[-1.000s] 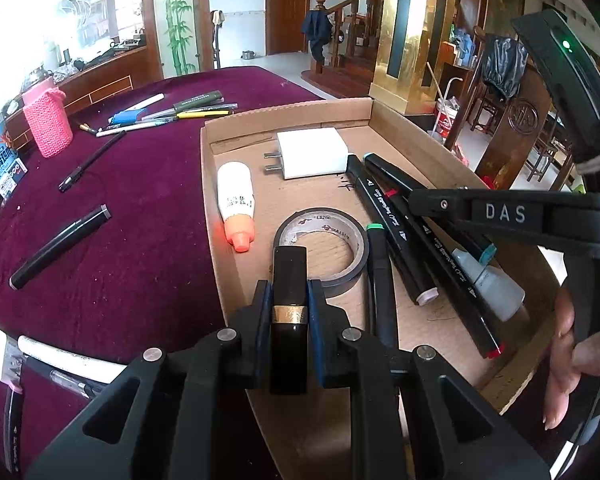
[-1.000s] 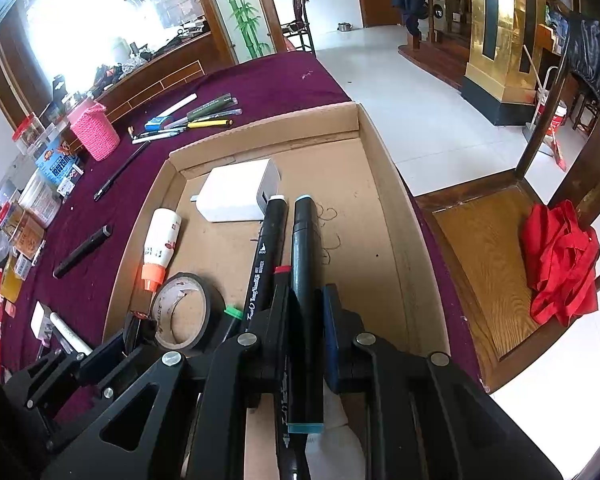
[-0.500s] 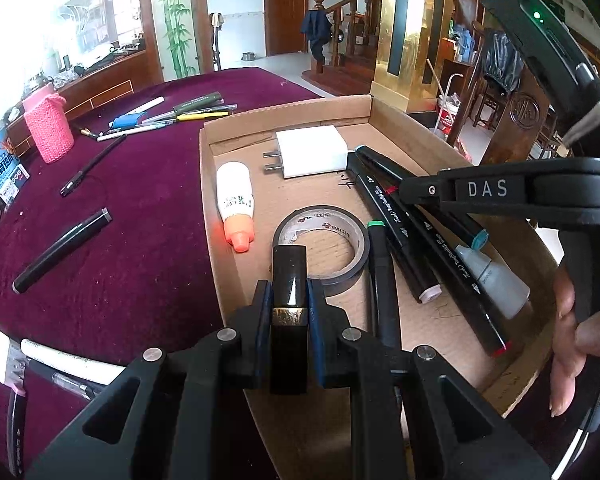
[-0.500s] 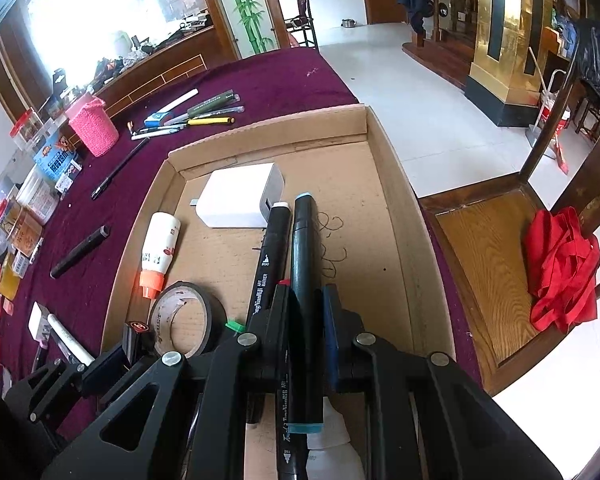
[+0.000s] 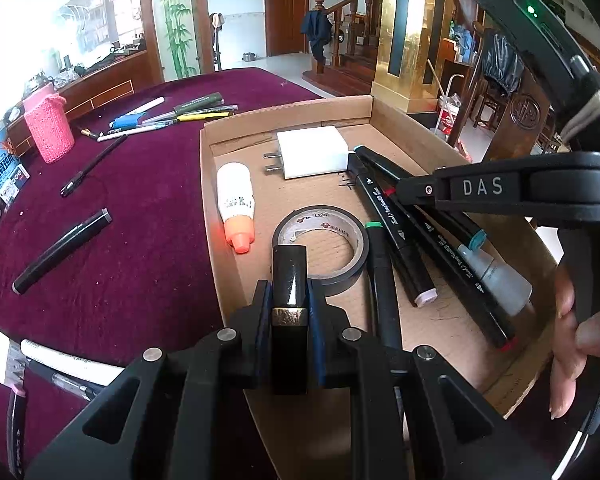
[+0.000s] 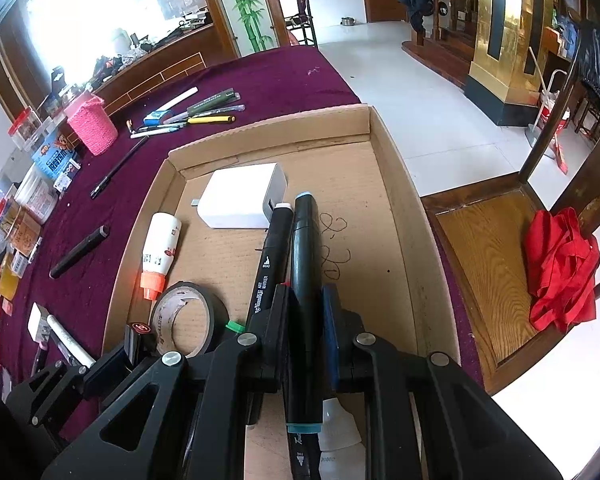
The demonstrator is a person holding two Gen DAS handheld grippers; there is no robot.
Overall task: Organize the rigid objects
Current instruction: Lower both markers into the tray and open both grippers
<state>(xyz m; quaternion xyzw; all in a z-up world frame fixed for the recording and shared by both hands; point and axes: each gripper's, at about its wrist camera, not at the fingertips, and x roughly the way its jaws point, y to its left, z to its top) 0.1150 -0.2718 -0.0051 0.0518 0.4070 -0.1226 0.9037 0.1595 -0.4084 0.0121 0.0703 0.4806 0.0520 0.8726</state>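
Currently, left gripper (image 5: 289, 300): jaws closed on a black lipstick tube (image 5: 289, 280), held just over the near edge of the cardboard tray (image 5: 292, 110).
Right gripper (image 6: 306, 312): jaws around a teal-capped marker (image 6: 306, 264); whether they clamp it or have let go cannot be told.
Done: ahead of the left jaws, inside the tray, lie a tape roll (image 5: 320, 248), glue bottle (image 5: 236, 204), white charger (image 5: 312, 152) and several markers.
Left: judging by the layout, a black marker (image 5: 62, 250) and a cluster of pens (image 5: 172, 114) left of the jaws await sorting.
Surface: table under a maroon cloth (image 5: 140, 208).
Room: tiled floor, wooden staircase, gold pillar beyond.
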